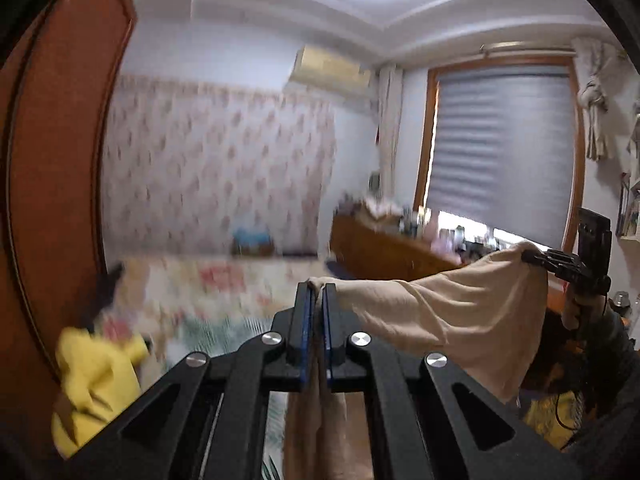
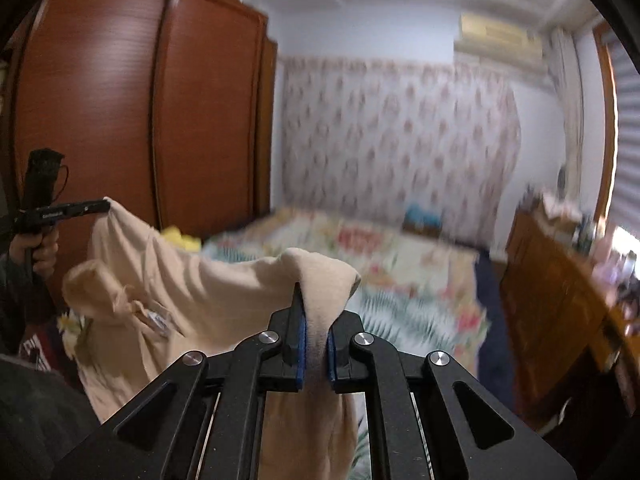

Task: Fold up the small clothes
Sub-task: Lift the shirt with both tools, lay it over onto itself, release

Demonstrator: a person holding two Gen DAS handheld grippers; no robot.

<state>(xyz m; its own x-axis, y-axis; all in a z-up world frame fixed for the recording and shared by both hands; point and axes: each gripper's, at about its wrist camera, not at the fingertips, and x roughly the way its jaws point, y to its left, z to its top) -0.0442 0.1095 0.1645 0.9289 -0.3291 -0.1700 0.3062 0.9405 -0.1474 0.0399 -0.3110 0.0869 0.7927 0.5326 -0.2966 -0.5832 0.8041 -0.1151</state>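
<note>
Both jaws clamped on beige garment (image 2: 168, 280), left gripper (image 1: 318, 292) and right gripper (image 2: 316, 320) holding thin edges, so a tug could slip one.

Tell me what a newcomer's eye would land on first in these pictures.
First, the beige garment, held up in the air and stretched between the left gripper and the right gripper, both shut on its cloth. Behind it lies the bed with its floral cover, and a yellow garment lies at the bed's left edge by the wardrobe.
</note>
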